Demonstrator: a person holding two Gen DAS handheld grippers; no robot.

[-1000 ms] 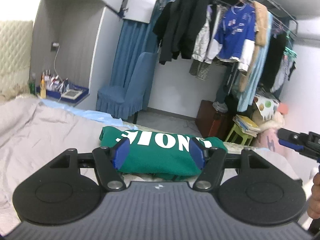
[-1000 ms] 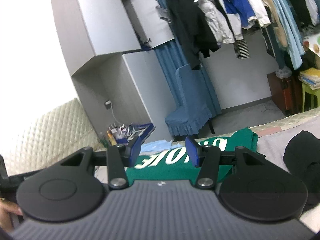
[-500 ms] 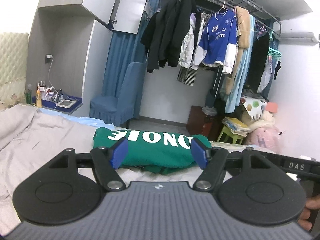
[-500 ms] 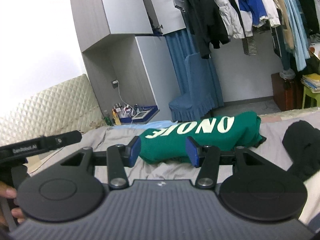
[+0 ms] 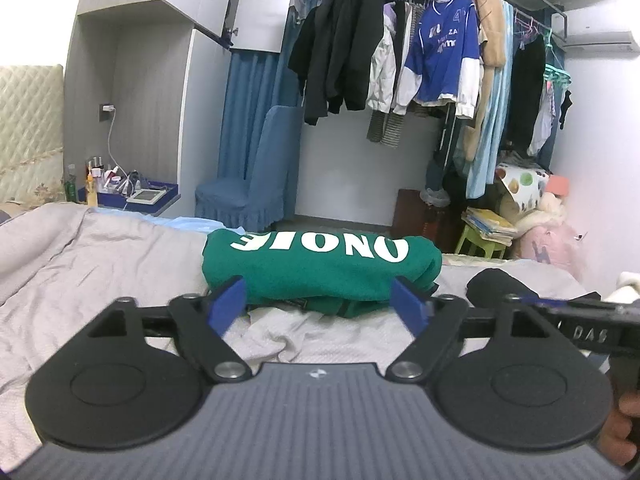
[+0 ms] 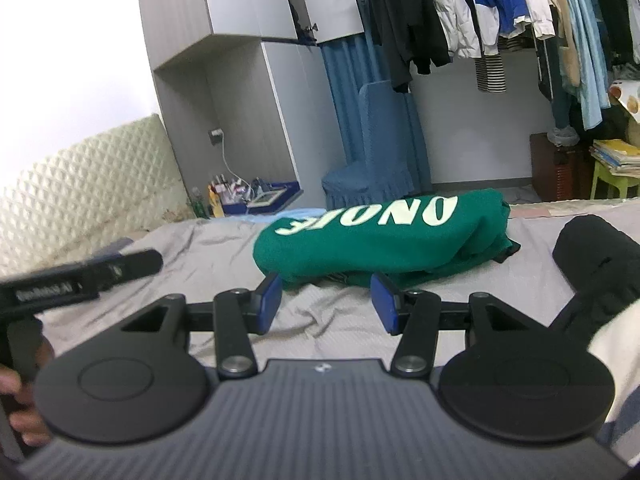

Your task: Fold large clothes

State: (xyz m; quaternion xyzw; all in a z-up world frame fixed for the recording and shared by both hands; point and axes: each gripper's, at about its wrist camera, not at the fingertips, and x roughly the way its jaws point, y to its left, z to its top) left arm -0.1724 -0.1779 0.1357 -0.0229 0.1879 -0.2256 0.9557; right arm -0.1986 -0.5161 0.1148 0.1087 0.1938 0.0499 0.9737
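Note:
A folded green garment [image 5: 320, 268] with white upside-down letters lies on the grey bed sheet [image 5: 100, 264]; it also shows in the right wrist view [image 6: 384, 236]. My left gripper [image 5: 320, 308] is open and empty, just in front of the garment's near edge. My right gripper [image 6: 325, 300] is open and empty, a little short of the garment. The left gripper's body [image 6: 80, 272] shows at the left of the right wrist view, and the right gripper's body [image 5: 580, 320] at the right of the left wrist view.
A black garment [image 6: 596, 256] lies on the bed right of the green one. Beyond the bed stand a blue covered chair [image 5: 252, 184], a cluttered bedside shelf [image 5: 132, 196], a rail of hanging clothes [image 5: 420, 60] and a green stool with books [image 5: 484, 232].
Both grippers have pulled back and lowered from over the green garment, which now lies whole ahead of the fingers. Both stay open.

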